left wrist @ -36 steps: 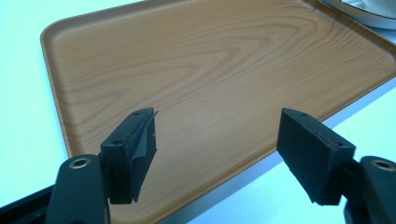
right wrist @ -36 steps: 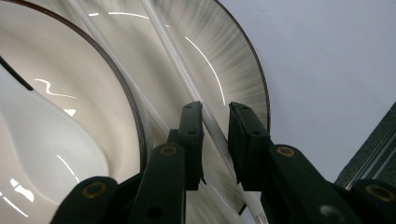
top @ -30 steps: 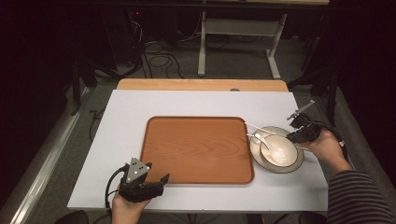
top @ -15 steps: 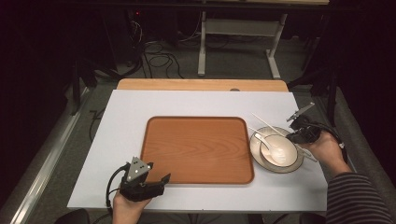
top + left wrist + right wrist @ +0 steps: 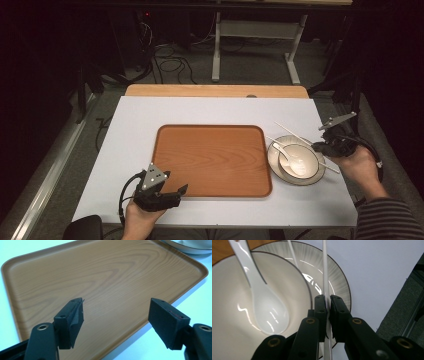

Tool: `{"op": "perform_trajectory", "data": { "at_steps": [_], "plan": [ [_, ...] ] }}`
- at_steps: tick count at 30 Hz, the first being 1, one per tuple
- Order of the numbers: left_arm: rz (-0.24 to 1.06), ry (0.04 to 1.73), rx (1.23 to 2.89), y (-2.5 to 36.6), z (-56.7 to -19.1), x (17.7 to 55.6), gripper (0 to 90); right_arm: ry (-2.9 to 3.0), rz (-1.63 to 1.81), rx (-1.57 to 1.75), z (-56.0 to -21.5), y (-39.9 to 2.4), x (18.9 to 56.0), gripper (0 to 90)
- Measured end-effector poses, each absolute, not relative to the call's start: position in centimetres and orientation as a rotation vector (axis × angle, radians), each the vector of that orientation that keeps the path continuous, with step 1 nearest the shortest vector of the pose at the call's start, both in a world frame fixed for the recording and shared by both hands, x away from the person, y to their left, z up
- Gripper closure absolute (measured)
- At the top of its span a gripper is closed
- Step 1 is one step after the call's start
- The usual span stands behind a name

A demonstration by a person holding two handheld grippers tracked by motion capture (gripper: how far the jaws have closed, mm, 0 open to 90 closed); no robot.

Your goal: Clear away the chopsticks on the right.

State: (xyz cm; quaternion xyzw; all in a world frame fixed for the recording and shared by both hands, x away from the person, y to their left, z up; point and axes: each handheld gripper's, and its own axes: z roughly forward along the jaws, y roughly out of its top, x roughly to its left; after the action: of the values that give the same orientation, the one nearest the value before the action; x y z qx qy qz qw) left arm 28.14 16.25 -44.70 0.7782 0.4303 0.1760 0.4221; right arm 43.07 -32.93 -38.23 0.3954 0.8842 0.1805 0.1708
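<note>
The tray (image 5: 212, 159) lies left of the right claw (image 5: 327, 305), and the bowl (image 5: 227, 315) and spoon (image 5: 265, 312) sit just below it. That claw is clamped on one thin chopstick (image 5: 325, 270), which could pivot or slip out; the left claw (image 5: 116, 315) gapes empty.

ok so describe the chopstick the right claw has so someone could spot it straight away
Start at the wooden tray; right of it a bowl sits on a plate. The held chopstick is the white stick pinched in the right claw, while the other chopstick rests free beside it.
</note>
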Motion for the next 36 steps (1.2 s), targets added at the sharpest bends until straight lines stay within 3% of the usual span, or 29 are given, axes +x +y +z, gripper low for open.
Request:
{"op": "perform_trajectory", "data": {
  "at_steps": [23, 36],
  "plan": [
    [0.37, 0.96, 1.996, 14.4, -44.4, 30.7, 29.3, 2.435, 0.736, 1.073, -35.0, -29.8, 34.1, 86.0],
    [0.375, 0.97, 2.0, 14.4, -44.6, 30.6, 29.3, 2.486, 0.835, 1.01, -36.0, -26.2, 32.8, 86.0]
  ]
}}
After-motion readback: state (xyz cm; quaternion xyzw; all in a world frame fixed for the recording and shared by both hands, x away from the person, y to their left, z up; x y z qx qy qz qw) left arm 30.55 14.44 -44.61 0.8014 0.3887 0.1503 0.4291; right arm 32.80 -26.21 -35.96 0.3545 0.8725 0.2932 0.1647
